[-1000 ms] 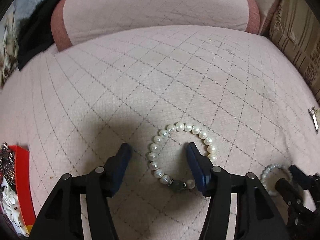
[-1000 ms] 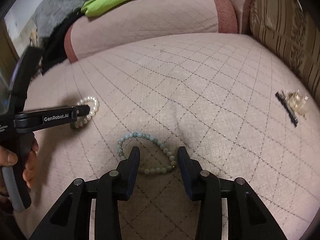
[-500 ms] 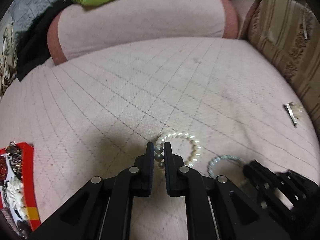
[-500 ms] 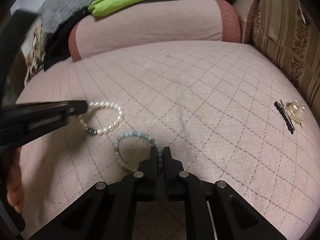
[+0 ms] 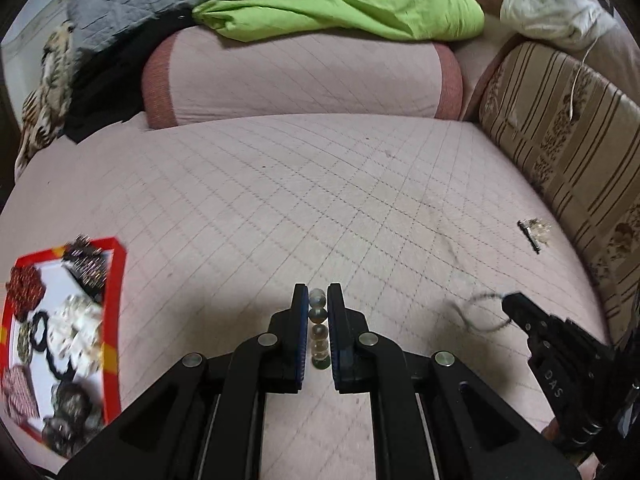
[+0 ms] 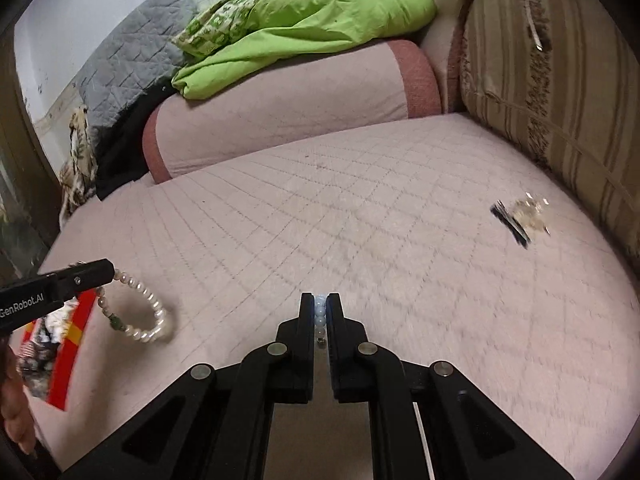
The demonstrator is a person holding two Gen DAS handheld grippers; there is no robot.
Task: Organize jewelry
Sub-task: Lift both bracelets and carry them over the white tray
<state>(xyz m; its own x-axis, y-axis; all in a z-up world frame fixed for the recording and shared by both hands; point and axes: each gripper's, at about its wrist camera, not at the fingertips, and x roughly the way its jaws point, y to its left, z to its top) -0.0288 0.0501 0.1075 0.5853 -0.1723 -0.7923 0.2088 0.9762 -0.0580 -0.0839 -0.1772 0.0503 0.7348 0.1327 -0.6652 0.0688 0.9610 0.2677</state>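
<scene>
My left gripper (image 5: pixel 318 298) is shut on a white pearl bracelet (image 5: pixel 318 326) and holds it above the pink quilted sofa seat; the right wrist view shows it hanging from the left gripper (image 6: pixel 109 271) as a loop (image 6: pixel 148 320). My right gripper (image 6: pixel 320 304) is shut on a pale blue-green bead bracelet (image 6: pixel 320 314), also lifted; in the left wrist view it is a blurred loop (image 5: pixel 476 312) at the right gripper's tip (image 5: pixel 510 306). A red-rimmed jewelry tray (image 5: pixel 114 304) with several pieces lies at the left.
A black hair clip with a clear ornament (image 6: pixel 518 220) lies on the seat at the right, near a striped cushion (image 6: pixel 560 92). A pink bolster (image 5: pixel 300 76) with a green blanket (image 5: pixel 348 0) on it runs along the back.
Both grippers closed on their bracelets and lifted them off the seat. Both views have pulled back and up, and the tray now shows more fully at the left.
</scene>
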